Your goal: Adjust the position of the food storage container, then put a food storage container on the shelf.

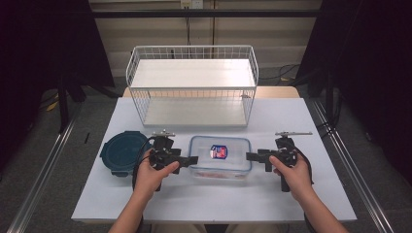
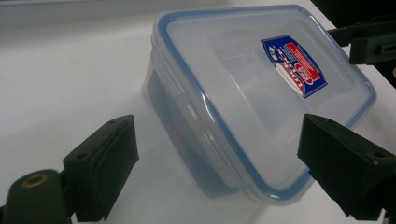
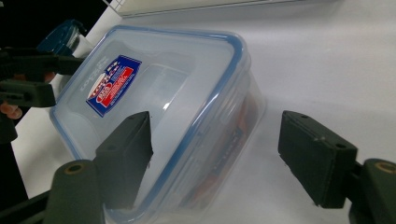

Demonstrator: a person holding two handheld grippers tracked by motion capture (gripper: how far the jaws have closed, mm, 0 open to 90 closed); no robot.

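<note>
A clear rectangular food box [image 1: 220, 158] with a blue-rimmed lid and a red-and-blue label stands at the table's middle, something reddish inside it. My left gripper [image 1: 193, 159] is at its left end and my right gripper [image 1: 249, 156] at its right end, each held by a hand. In the left gripper view the jaws of the left gripper [image 2: 217, 140] stand open, with the near end of the box [image 2: 243, 93] ahead between them. My right gripper [image 3: 215, 135] is open as well, one jaw over the lid of the box [image 3: 154, 98], the other beside it.
A white wire basket shelf [image 1: 193, 85] with two levels stands at the back of the white table [image 1: 204, 199]. A dark teal round container [image 1: 122, 152] lies left of the left hand. Dark curtains and metal rails flank the table.
</note>
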